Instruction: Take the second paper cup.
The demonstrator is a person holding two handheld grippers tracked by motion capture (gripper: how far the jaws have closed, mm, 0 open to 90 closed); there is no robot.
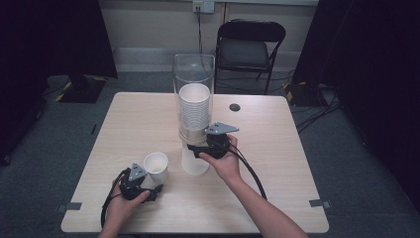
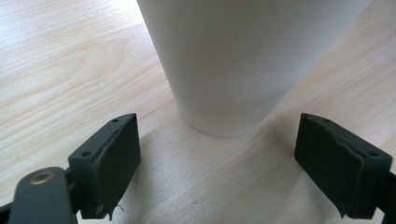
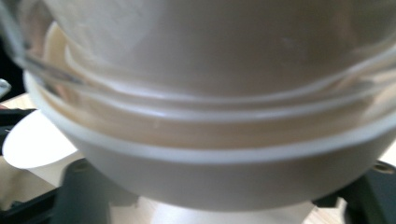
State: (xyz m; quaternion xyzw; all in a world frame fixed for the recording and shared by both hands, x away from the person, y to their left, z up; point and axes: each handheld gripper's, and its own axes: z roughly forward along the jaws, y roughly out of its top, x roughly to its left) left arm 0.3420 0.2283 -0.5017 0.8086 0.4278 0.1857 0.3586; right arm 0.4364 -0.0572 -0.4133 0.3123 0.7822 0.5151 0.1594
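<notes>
Left gripper [image 1: 148, 187]: jaws spread, paper cup [image 1: 156, 166] just ahead; right gripper [image 1: 198, 150]: pinching bottom cup [image 1: 194, 161] under dispenser [image 1: 193, 84]

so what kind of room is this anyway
Probably a lab or studio set up for recording, not a home or café: black curtains hang at both sides, cables trail over grey carpet, and a lone folding chair stands behind the wooden table with its cup dispenser.

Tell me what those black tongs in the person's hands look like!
Each tongs is black with a grey three-cornered plate on top: the left tongs and the right tongs. A black cable trails from the right one. Up close, the left one's flat black pads have small screw holes. The forearms are bare, no sleeves.
</notes>
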